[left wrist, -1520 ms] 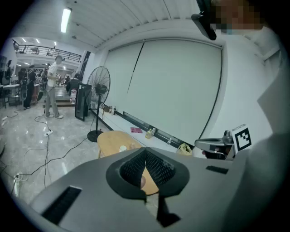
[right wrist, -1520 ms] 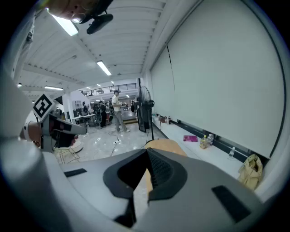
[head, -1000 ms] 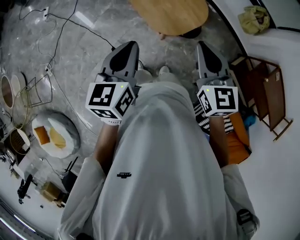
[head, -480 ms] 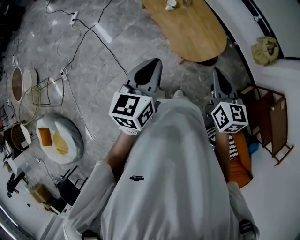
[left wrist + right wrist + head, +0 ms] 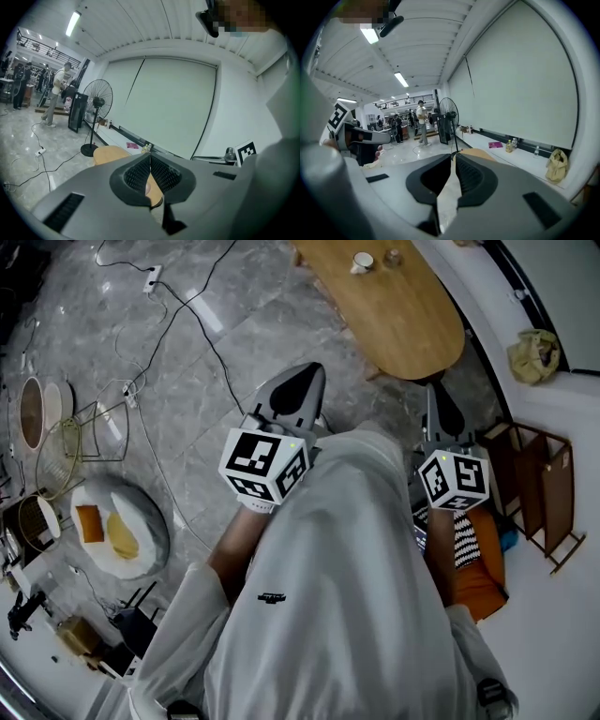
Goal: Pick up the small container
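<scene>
Head view: grey left gripper (image 5: 307, 373) and grey right gripper (image 5: 438, 396) are carrying nothing, jaws together. Small white container (image 5: 361, 261) at twelve o'clock is sitting untouched.

1. The wooden desk (image 5: 403, 315) runs off the top edge of the head view, so its far end is cut off.
2. On it there's a white cup (image 5: 362, 262) with a darker little thing (image 5: 393, 257) just beside it. Way too small to tell what that second one is.
3. The white shirt (image 5: 328, 596) blocks the floor right under the person.
4. Left gripper view: the left gripper (image 5: 150, 154) covers most of the desk with its own jaws, so only a sliver shows.
5. Right gripper view: same deal with the right gripper (image 5: 453, 157).
6. Bottles (image 5: 509, 146) on the far ledge (image 5: 525, 157): labels too tiny to read.
</scene>
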A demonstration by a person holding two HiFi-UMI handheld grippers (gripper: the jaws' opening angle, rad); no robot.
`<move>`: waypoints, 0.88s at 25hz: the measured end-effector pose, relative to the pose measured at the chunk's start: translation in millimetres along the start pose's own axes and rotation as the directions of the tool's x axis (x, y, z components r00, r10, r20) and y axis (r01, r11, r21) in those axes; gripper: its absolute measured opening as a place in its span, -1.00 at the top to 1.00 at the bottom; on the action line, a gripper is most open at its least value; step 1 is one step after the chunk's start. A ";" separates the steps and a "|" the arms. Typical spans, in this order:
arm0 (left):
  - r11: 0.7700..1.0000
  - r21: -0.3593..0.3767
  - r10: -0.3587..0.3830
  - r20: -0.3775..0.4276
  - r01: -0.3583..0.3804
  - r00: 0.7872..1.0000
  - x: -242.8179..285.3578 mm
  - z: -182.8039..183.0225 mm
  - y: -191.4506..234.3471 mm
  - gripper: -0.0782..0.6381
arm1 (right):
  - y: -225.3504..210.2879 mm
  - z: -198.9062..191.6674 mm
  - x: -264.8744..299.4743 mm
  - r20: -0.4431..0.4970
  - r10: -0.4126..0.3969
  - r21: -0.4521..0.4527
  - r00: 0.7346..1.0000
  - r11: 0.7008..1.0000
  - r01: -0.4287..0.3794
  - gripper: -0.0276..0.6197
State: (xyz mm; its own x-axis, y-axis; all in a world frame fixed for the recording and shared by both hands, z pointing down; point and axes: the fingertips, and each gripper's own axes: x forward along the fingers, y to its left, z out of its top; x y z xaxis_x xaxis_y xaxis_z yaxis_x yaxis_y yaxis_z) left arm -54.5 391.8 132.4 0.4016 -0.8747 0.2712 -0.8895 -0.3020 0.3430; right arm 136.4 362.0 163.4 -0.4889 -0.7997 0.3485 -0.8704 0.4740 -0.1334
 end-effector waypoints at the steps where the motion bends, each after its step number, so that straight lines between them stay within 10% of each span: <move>1: 1.000 0.002 -0.004 -0.002 0.004 1.000 -2.0 -0.5 4.5 0.73 | 2.0 -1.2 1.5 0.005 -0.016 0.021 1.000 1.000 0.016 0.82; 9: 0.999 -0.054 -0.001 -0.013 0.000 1.000 -1.5 -3.9 28.6 0.73 | 15.2 1.3 20.4 -0.014 -0.033 -0.008 0.999 0.999 0.033 0.43; 22: 0.996 -0.065 0.057 -0.018 -0.058 0.998 41.5 22.4 76.2 0.73 | -12.4 19.4 98.3 -0.051 -0.028 0.030 0.998 0.999 0.029 0.56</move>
State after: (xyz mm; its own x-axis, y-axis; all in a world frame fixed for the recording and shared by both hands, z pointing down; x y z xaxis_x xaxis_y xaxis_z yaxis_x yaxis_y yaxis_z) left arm -110.4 324.0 149.7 0.3540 -0.8835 0.3068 -0.8952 -0.2252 0.3845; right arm 98.0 270.4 181.4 -0.4610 -0.7928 0.3987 -0.8857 0.4391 -0.1511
